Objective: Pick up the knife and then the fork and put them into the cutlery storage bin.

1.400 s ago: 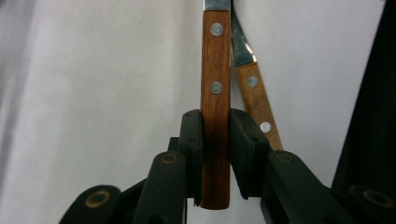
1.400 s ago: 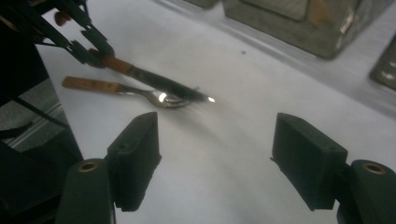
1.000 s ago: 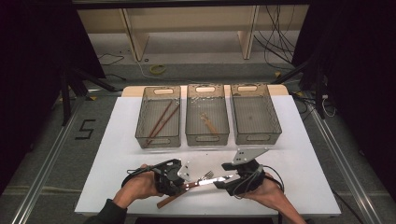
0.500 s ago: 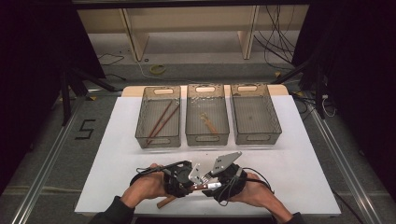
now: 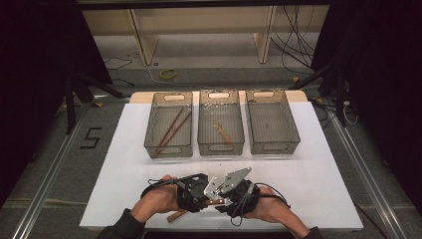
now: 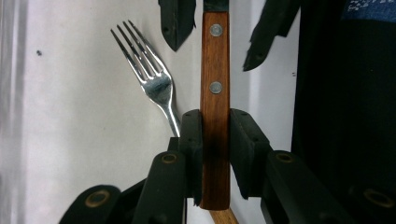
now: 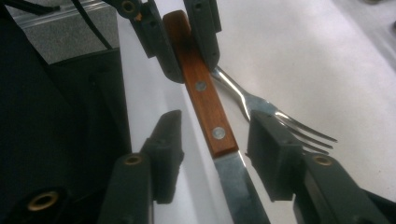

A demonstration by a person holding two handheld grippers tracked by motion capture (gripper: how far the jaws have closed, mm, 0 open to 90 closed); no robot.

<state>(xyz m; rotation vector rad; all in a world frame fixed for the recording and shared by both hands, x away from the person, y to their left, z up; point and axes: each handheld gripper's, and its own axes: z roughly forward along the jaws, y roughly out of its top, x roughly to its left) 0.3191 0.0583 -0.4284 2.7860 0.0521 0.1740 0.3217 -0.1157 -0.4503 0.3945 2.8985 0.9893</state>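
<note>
A knife with a riveted brown wooden handle (image 6: 215,70) and steel blade (image 7: 238,186) is held level above the white table near its front edge. My left gripper (image 6: 215,135) is shut on the butt end of the handle. My right gripper (image 7: 217,140) faces it from the other side. Its jaws straddle the spot where handle meets blade, have just been closing, and still leave a gap on each side. In the high view the left gripper (image 5: 201,191) and right gripper (image 5: 226,199) almost meet. A steel fork (image 6: 154,84) lies on the table under the knife.
Three clear bins stand in a row at the back: the left bin (image 5: 168,155) holds brown sticks, the middle bin (image 5: 221,148) a small wooden piece, and beside it the right bin (image 5: 273,148). A brown wooden end (image 5: 176,216) pokes out under the left hand.
My right hand has come left and down to meet the left gripper, and its jaws have narrowed around the knife. The left gripper keeps its grip on the handle.
</note>
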